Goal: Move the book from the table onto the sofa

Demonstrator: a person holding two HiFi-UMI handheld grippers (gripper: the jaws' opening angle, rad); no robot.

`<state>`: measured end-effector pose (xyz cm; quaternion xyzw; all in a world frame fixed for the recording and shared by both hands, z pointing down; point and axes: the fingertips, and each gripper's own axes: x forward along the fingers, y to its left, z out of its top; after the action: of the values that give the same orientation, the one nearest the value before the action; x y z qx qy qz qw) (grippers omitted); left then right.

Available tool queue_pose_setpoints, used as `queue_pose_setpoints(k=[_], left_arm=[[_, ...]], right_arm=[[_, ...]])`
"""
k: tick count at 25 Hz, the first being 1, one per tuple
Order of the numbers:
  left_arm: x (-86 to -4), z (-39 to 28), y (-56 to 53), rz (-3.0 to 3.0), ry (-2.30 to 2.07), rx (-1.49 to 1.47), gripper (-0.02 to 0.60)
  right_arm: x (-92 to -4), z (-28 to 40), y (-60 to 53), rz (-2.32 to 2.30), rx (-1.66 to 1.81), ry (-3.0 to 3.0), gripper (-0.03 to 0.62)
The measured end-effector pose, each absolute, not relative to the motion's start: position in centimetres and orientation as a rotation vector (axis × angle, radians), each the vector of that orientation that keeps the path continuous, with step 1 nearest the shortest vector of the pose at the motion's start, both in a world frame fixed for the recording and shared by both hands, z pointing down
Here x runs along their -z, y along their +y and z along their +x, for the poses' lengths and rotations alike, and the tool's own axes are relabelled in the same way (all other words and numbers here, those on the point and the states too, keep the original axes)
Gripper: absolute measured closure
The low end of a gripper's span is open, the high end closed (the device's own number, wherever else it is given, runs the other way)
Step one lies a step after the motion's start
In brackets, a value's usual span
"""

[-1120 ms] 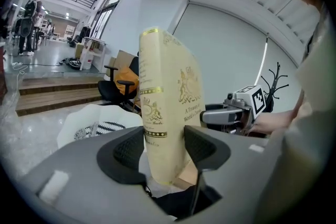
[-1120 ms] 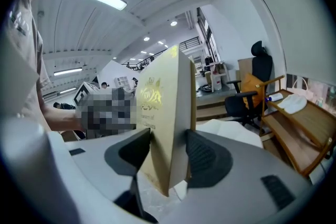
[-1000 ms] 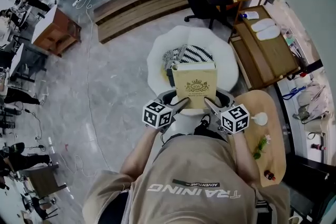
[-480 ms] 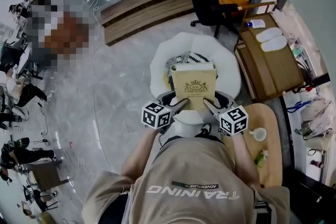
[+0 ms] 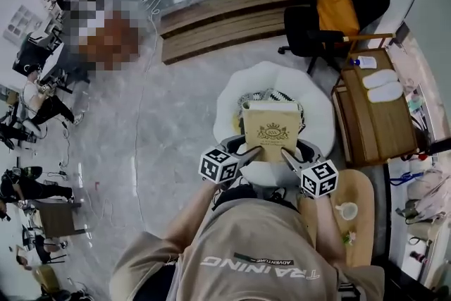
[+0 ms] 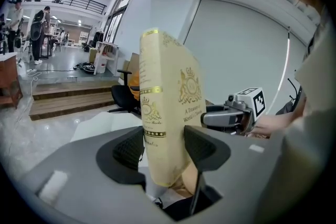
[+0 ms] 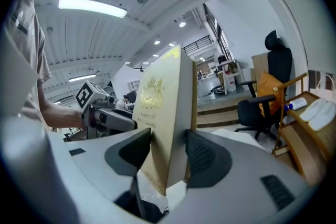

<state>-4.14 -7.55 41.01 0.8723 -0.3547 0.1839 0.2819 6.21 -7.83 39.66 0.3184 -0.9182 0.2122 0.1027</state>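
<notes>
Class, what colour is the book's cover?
The book is tan with gold print; best in left gripper view.

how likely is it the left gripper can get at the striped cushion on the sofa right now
Probably not: the left gripper is shut on the book, shared with the right gripper, and the book hangs over the striped cushion, hiding most of it.

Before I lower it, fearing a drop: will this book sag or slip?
Likely stiff: the book juts unbent from its near edge. Thick, so probably hefty. Left gripper and right gripper both clamp it; slipping seems unlikely.
</notes>
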Motion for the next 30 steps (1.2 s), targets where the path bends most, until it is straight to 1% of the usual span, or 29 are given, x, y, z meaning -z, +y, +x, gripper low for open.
queue_pose_setpoints(k=[18,23,30], left_arm=[[-41.2,-11.3,-13.7,2.436,-0.705,-0.430,0.348],[-42.5,-13.0,-14.5,2.442,-0.646,-0.445,0.348],[-45.0,-13.8,-14.7,2.384,-0.606,-0.447,0.348]], right_arm=[[-38.8,-1.2,-12.3,1.148,-0.584,-2.561,0.382],[-40.0,-3.1,-12.8,1.189,-0.614,-2.512,0.381],[-42.5,-3.8,-13.0,1.173,-0.695,-2.473,0.381]])
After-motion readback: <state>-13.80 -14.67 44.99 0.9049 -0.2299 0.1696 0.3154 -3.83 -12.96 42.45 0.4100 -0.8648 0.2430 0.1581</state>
